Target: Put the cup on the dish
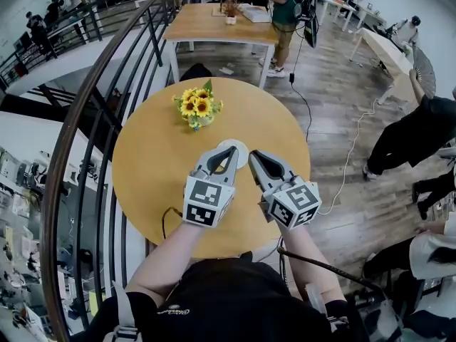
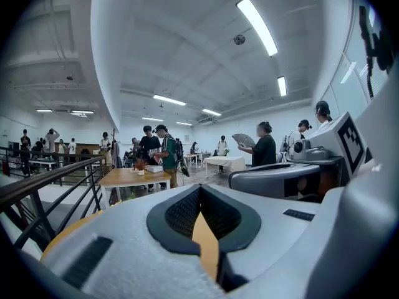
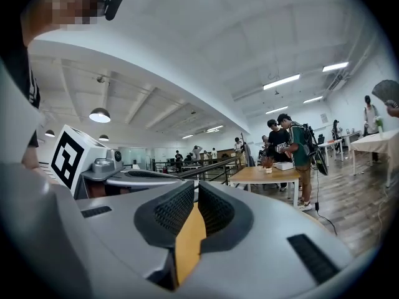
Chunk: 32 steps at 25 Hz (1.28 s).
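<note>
**Desk:** What are you over?

**Operator:** A round yellow wooden tabletop (image 1: 149, 169). I have both grippers side by side above its near half, pointing roughly level toward the far edge.

**Desk:** Fingers?

**Operator:** The left gripper (image 1: 233, 149) has its jaws pressed together with nothing between them. The right gripper (image 1: 253, 154) looks the same to me, closed and empty.

**Desk:** Anything else there?

**Operator:** A bunch of yellow sunflowers in a small pot (image 1: 197, 107) stands toward the far-left edge.

**Desk:** And the cup?

**Operator:** I see no separate cup anywhere. A small white round dish (image 1: 242, 148) lies near the tabletop's centre, below and just ahead of my fingertips, partly hidden by the left jaws. I can't tell whether the cup sits on it. It is round, so it has no long axis to line up with. The left gripper is slightly nearer.
</note>
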Motion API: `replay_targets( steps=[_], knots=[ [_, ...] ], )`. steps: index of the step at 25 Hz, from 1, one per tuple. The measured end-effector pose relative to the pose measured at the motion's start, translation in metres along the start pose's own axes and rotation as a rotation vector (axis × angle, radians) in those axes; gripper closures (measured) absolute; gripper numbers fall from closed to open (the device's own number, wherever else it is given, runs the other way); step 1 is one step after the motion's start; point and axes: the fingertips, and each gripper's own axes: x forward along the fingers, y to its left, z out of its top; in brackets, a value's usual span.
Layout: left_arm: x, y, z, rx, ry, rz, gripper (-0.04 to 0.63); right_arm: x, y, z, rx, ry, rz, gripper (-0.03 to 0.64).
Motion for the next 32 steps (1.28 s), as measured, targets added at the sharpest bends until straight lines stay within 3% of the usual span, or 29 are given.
replay_targets(
  steps=[32],
  knots=[
    [0.012, -0.001, -0.019, -0.037, 0.059, 0.001, 0.591, -0.003, -0.021, -0.019, 0.005, 0.051, -0.042, 0.609]
  ],
)
